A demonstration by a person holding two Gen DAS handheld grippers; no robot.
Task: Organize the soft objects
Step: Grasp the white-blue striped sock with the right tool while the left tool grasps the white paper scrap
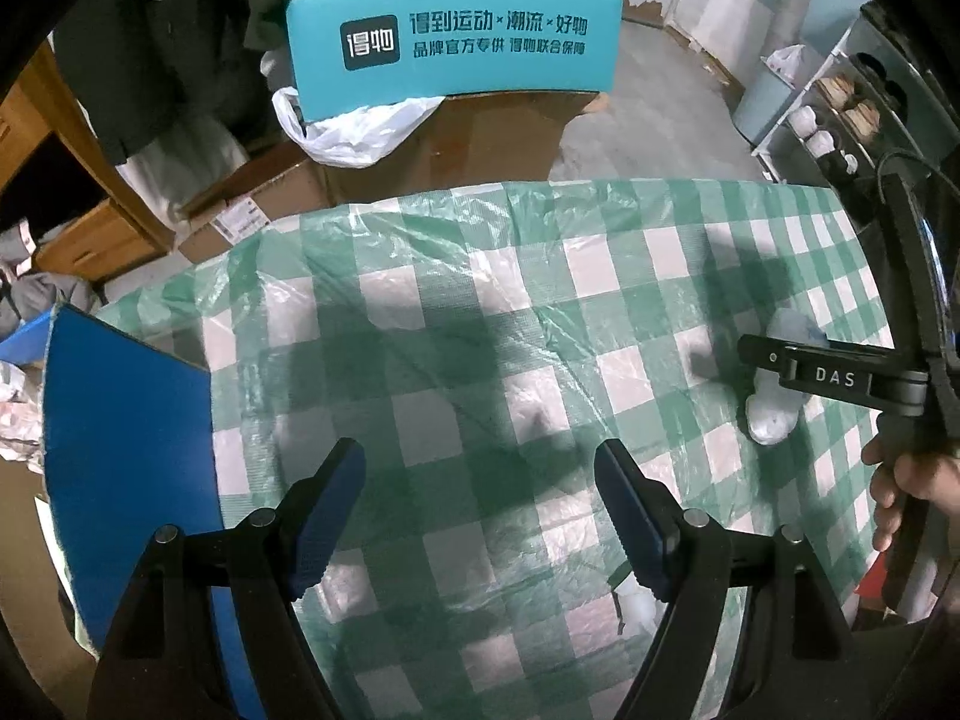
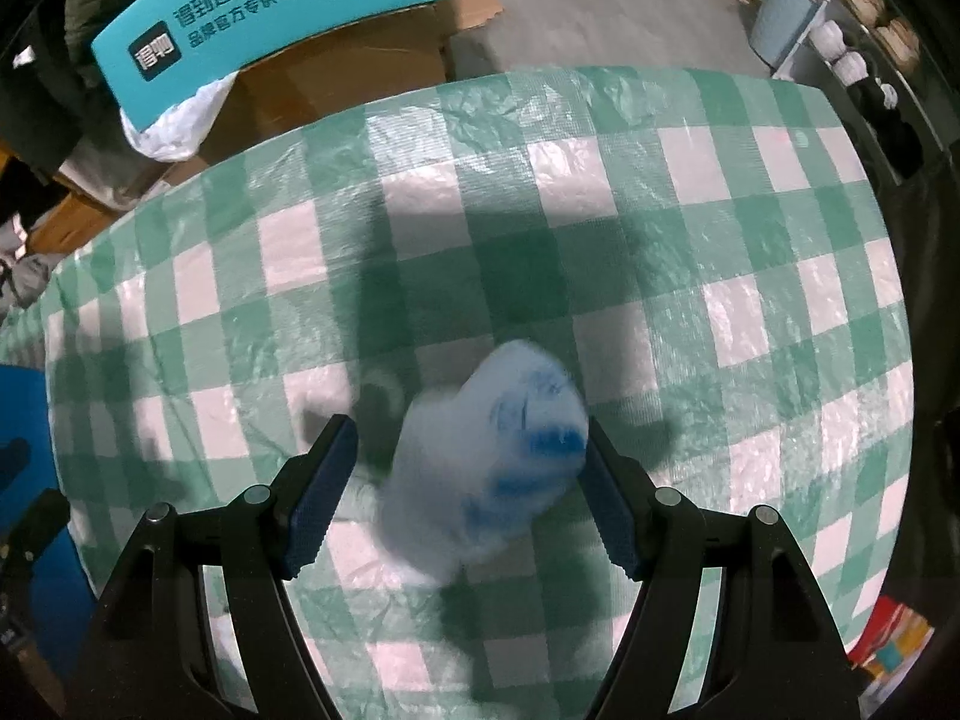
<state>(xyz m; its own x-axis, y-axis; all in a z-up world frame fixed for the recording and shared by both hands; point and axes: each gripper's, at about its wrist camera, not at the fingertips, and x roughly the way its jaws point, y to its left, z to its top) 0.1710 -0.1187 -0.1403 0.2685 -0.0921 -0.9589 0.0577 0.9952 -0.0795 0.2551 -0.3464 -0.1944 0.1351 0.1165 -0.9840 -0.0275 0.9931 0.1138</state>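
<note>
A fluffy white soft toy with blue markings [image 2: 498,456] lies on the green-and-white checked tablecloth [image 2: 720,240]. My right gripper [image 2: 468,438] points down over it with the jaws open around it: the right pad is at the toy's edge and the left pad stands apart from it. In the left wrist view the same toy [image 1: 771,420] shows under the right gripper [image 1: 757,354], which a hand [image 1: 912,492] holds. My left gripper [image 1: 480,456] hangs open over bare tablecloth [image 1: 480,330] with nothing between its fingers. A small white thing [image 1: 637,606] peeks out beside its right finger, mostly hidden.
A blue board or bin wall [image 1: 126,456] stands at the table's left edge. Beyond the far edge are cardboard boxes [image 1: 480,138], a teal printed sign [image 1: 456,42] and a white plastic bag [image 1: 354,132]. A shelf with shoes [image 1: 840,114] is at the far right.
</note>
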